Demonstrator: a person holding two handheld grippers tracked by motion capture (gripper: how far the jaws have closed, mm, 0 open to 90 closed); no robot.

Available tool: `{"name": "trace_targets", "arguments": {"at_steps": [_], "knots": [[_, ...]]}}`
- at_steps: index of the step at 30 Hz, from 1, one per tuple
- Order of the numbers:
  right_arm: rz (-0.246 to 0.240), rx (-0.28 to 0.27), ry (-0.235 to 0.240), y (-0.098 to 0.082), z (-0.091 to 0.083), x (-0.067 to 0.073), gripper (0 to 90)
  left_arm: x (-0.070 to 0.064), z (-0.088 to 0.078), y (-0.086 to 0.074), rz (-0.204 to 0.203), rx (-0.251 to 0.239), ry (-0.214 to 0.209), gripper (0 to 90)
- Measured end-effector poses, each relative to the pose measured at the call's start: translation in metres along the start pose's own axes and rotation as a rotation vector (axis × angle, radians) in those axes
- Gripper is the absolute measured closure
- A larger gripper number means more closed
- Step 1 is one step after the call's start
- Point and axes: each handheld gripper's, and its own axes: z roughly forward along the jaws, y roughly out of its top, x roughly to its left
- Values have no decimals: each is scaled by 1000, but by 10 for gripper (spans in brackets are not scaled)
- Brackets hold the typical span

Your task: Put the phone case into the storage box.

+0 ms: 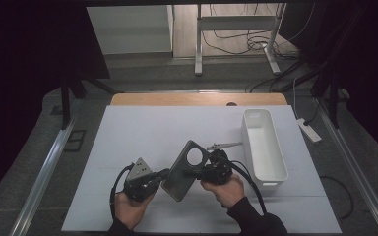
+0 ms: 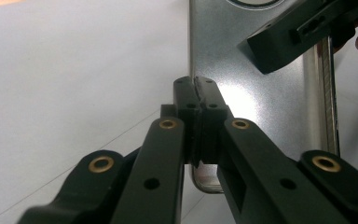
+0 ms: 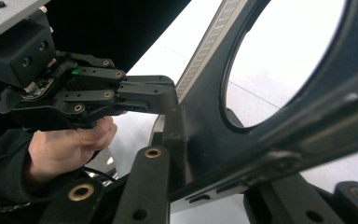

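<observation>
Already, a flat grey phone case with a round camera hole is held up off the white worktop between two tools. On the left, the left tool is clenched on the lower edge of the case, its jaws pinched tight on the thin rim as seen in the left gripper view. At the middle, the case hangs tilted in the air, clear of the worktop. To its right, the right tool is set around the opposite edge near the hole, its jaws closed in on the case and, judging by the right gripper view, gripping it. Further right, a white bin stands apart, with nothing seen inside. So the lift appears done and a two-handed hold or handover is judged in progress; putting the case down, perhaps into the bin, is what seems left.
</observation>
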Motion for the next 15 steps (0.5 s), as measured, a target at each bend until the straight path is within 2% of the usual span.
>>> {"name": "trace_targets", "arguments": {"at_steps": [15], "knots": [[97, -10, 20, -1, 0, -7, 849, -1, 2, -1, 9, 11, -1, 885]]}}
